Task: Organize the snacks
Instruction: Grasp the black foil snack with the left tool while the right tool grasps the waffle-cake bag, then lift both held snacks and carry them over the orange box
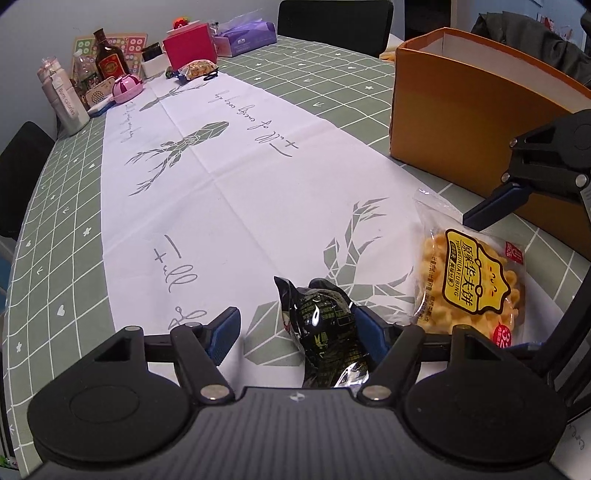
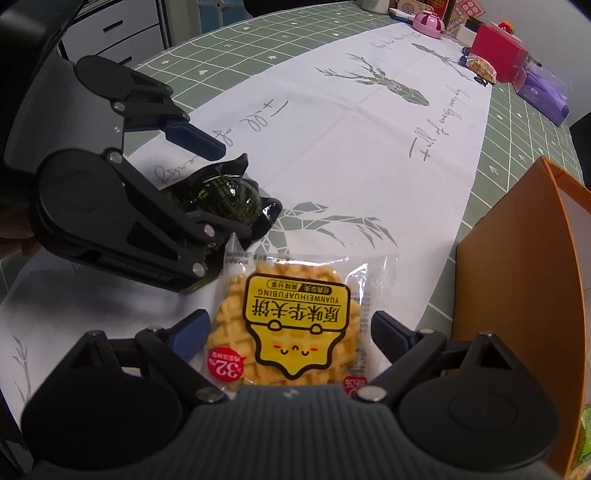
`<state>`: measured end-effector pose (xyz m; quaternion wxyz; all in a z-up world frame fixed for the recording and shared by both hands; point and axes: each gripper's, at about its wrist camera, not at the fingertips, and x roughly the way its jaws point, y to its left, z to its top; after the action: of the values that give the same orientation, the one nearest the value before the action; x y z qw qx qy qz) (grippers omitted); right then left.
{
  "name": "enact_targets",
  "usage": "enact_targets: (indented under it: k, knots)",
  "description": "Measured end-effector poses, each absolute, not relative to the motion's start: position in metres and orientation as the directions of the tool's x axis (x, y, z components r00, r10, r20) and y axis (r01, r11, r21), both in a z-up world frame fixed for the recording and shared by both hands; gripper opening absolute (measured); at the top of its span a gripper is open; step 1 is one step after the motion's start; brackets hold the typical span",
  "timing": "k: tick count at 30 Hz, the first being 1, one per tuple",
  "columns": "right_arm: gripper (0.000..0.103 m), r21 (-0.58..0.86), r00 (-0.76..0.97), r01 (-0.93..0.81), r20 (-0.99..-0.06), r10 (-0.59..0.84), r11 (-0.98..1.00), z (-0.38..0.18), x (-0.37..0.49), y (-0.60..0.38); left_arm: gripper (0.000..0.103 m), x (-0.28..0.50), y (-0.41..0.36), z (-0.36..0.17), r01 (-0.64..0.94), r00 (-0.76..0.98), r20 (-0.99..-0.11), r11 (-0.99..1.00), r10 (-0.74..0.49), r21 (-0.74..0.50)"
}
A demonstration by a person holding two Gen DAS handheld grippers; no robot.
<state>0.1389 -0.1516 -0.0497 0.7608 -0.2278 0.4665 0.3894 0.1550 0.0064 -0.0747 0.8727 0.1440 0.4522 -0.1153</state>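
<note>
A black foil snack packet (image 1: 325, 332) lies on the white runner between the fingers of my left gripper (image 1: 297, 326). It rests against the right finger, and a gap shows at the left finger, so the jaws are open. To its right, a clear packet with a yellow-labelled waffle (image 2: 295, 332) lies flat between the spread fingers of my right gripper (image 2: 291, 328), which do not squeeze it. In the right wrist view my left gripper (image 2: 236, 192) straddles the black packet (image 2: 225, 195). An open orange box (image 1: 461, 122) stands just right of the waffle packet (image 1: 472, 280).
The table carries a green grid cloth (image 1: 62, 206) with a white runner. At its far end stand a brown bottle (image 1: 110, 55), a red box (image 1: 190, 48), a purple tissue pack (image 1: 245, 37), a pink item (image 1: 127, 86) and another snack packet (image 1: 199, 68). Black chairs (image 1: 332, 16) ring the table.
</note>
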Motion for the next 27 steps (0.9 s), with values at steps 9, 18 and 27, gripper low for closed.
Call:
enact_targets:
  k: [9,18,27]
  knots:
    - [0.082,0.008,0.260,-0.815,-0.889,0.376,0.580,-0.048,0.138,-0.153,0.050,0.154,0.005,-0.073,0.357,0.526,-0.842,0.930,-0.123,0.087]
    - [0.078,0.005,0.266,-0.808,-0.889,0.372,0.589,-0.047,0.142,-0.159,0.045,0.150,0.006,-0.072,0.370,0.513,-0.849,0.925,-0.126,0.086]
    - [0.070,0.026,0.259,-0.802,-0.885,0.388,0.596,-0.041,0.146,-0.164,0.045,0.149,0.008,-0.069,0.358,0.518,-0.848,0.929,-0.110,0.098]
